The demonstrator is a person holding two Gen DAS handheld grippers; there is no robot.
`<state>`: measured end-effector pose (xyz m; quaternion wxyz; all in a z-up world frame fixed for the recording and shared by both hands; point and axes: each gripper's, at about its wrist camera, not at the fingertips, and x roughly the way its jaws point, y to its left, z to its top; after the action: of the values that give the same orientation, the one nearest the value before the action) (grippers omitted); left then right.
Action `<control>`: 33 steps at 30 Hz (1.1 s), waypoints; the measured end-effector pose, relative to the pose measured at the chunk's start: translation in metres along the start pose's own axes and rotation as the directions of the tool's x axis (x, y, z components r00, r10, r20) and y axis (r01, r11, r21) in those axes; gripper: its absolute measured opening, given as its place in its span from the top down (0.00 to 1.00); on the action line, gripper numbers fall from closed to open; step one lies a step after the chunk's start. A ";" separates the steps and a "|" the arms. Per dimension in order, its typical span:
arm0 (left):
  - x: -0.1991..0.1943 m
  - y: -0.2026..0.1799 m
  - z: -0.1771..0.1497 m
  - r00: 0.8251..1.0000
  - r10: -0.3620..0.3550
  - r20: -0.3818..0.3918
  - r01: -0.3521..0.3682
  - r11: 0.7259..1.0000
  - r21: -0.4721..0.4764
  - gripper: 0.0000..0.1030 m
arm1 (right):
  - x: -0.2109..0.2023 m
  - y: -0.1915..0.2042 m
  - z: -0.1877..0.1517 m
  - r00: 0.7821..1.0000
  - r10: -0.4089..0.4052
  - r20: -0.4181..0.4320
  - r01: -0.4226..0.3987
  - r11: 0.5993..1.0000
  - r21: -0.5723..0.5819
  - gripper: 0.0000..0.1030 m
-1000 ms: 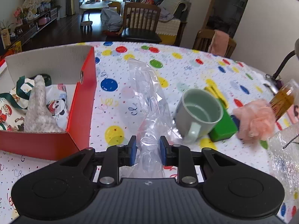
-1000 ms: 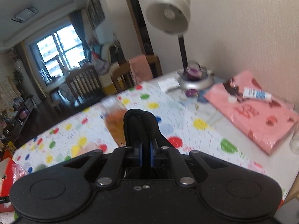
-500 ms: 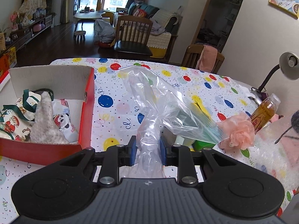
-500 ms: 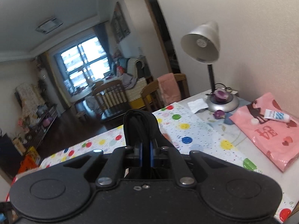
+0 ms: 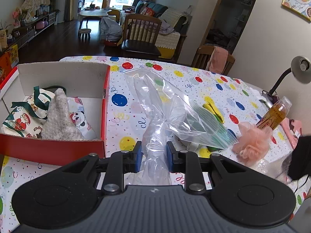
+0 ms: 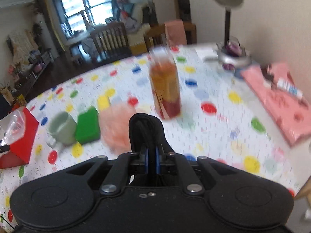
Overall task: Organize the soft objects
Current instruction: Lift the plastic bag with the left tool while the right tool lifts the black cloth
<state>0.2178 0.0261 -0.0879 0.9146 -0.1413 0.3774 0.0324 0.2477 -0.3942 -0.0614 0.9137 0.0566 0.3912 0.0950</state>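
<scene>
Left tongs (image 5: 153, 156) clamp the clear plastic zip bag (image 5: 167, 114) aloft beside the red cardboard box (image 5: 52, 150). Right tongs (image 6: 152, 160) pinch a black fabric bundle (image 6: 146, 130) above the tabletop (image 6: 213, 136); pink mesh pouf (image 6: 116, 128) and amber bottle (image 6: 165, 89) ahead.

**Counter layout at this frame**

Box (image 5: 58, 149) sat on the counter (image 5: 124, 116), left side. In the box: printed bag (image 5: 21, 116) at left, fuzzy cloth (image 5: 58, 116) in the middle, panda cloth (image 5: 81, 116) right of it. Plastic bag (image 5: 165, 112) was right of the box, pinched in the left hand-held gripper (image 5: 153, 155), hanging in front of the mug (image 6: 62, 128). Right wrist view, left to right: mug, block (image 6: 87, 126) touching it, loofah (image 6: 114, 126) just beside the block. Bottle (image 6: 165, 89) stood behind and right of the loofah. Lamp (image 6: 231, 58) was at the far right corner, packet (image 6: 281, 104) in front of it, with a tube (image 6: 289, 87) on the packet.
</scene>
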 end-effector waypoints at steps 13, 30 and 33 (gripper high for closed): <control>-0.018 0.010 0.012 0.997 -0.069 0.043 0.069 0.998 0.004 0.76 | -0.078 0.032 0.074 0.912 0.335 0.235 -0.351 0.936 0.026 0.93; -0.020 0.031 0.006 0.998 -0.063 0.009 0.063 0.998 0.010 0.76 | 0.089 0.032 -0.037 0.944 0.119 -0.307 -0.125 0.992 0.000 0.74; -0.018 0.029 0.006 0.998 -0.065 0.006 0.065 0.998 0.014 0.76 | 0.080 0.036 -0.037 0.958 0.039 -0.285 -0.073 0.991 -0.110 0.56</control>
<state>0.2036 0.0563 -0.0780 0.9174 -0.1471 0.3697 0.0005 0.2701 -0.3407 -0.1367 0.8473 -0.0014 0.5092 0.1510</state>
